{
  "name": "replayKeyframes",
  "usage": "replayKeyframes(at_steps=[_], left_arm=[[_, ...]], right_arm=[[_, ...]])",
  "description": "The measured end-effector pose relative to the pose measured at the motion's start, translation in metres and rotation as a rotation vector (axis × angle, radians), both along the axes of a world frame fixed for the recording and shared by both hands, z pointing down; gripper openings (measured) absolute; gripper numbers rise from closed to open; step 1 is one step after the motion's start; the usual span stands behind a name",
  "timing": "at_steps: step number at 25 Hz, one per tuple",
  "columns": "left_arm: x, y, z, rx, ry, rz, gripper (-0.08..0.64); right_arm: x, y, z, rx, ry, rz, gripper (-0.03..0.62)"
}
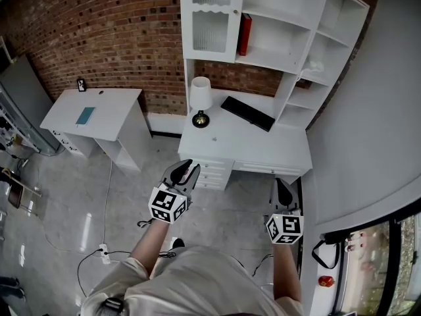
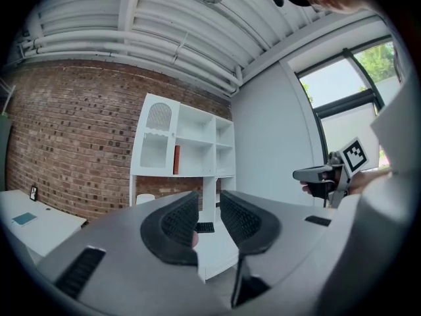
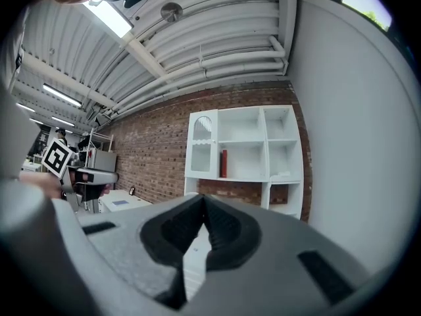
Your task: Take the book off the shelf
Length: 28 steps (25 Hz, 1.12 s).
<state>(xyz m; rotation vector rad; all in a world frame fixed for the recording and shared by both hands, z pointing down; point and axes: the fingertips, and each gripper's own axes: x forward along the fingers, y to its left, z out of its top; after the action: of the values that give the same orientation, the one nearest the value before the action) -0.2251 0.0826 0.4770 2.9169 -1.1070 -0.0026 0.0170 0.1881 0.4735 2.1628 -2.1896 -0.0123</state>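
Head view: the approach, I judge. The red book [image 1: 245,34] stands upright in the shelf [image 1: 283,18] at 12 o'clock, well apart from the left tool [image 1: 186,170] and the right tool [image 1: 283,184], both held level before the desk [image 1: 263,150]. Left gripper view: jaws apart, empty. Right gripper view: jaws together, empty. Next: come closer, reach up.

Count: 1 red book [image 1: 245,34], 1 white shelf unit [image 1: 283,15], 2 desks (shelf-side desk [image 1: 263,147], left desk [image 1: 112,110]), 1 lamp [image 1: 200,101], 1 black keyboard [image 1: 247,113], 1 teal flat item [image 1: 85,116], 2 grippers (left gripper [image 1: 186,170], right gripper [image 1: 283,189]).
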Motion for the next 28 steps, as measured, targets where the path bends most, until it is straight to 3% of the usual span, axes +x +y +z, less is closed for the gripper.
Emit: replayKeyframes(at_steps=[4, 16, 28], left_arm=[[0.014, 0.006, 0.004, -0.005, -0.001, -0.008, 0.128], [0.050, 0.020, 0.014, -0.012, 0.001, -0.049, 0.130], [0.057, -0.044, 0.027, -0.028, -0.014, -0.048, 0.132]], right_arm=[[0.013, 0.001, 0.003, -0.005, 0.010, -0.022, 0.002], [0.044, 0.000, 0.019, -0.030, 0.034, -0.081, 0.002], [0.054, -0.058, 0.030, -0.046, 0.039, -0.060, 0.002]])
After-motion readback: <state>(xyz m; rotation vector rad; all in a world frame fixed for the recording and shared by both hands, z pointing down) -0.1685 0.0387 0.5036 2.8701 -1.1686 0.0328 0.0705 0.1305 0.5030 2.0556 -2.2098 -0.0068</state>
